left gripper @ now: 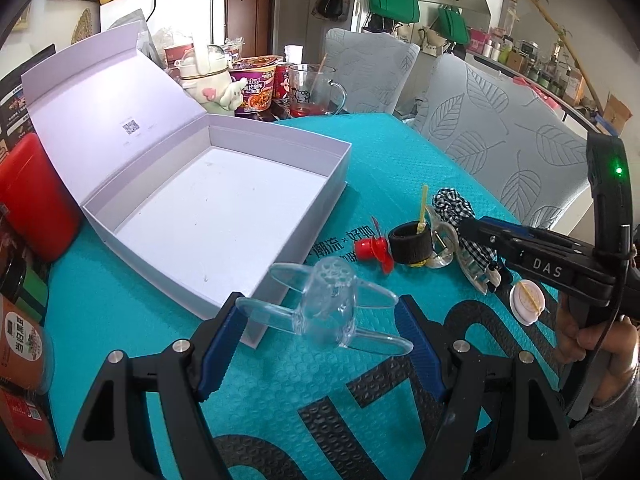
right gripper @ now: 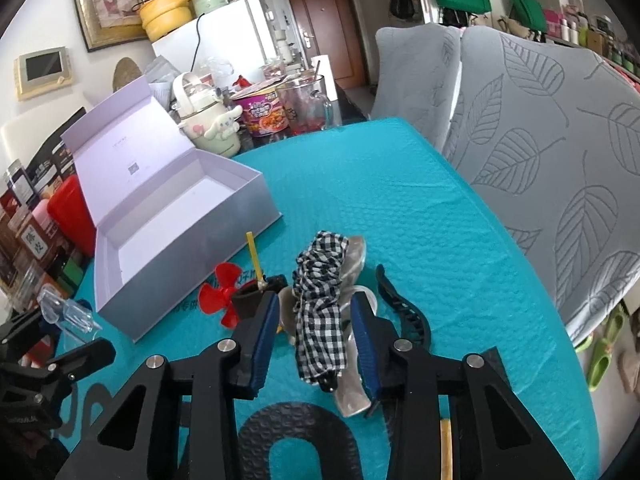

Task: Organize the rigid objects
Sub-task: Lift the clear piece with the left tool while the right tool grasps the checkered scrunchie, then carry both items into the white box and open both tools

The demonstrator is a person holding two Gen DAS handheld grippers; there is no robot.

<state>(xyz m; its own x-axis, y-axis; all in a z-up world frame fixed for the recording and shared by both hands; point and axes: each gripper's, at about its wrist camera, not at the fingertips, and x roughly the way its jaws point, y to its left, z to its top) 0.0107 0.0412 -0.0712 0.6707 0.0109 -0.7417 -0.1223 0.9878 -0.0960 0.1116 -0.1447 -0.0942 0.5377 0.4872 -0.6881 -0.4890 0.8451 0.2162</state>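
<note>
Left claw (left gripper: pixel 318 334) pinches a clear plastic winged holder (left gripper: pixel 324 304), just short of the open white cardboard box (left gripper: pixel 308 216). Right claw (right gripper: pixel 316 320) brackets a black-and-white checked bow hair clip (right gripper: pixel 320 312); pad contact appears partial. Risk: the slick holder twists free; the clip snags the neighbouring black claw clip (right gripper: pixel 404 308).

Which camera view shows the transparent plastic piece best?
The left wrist view. There the transparent plastic piece lies large and whole between the fingers of the left gripper, beside the white box. In the right wrist view the piece is small, near the left edge, and partly hidden.
</note>
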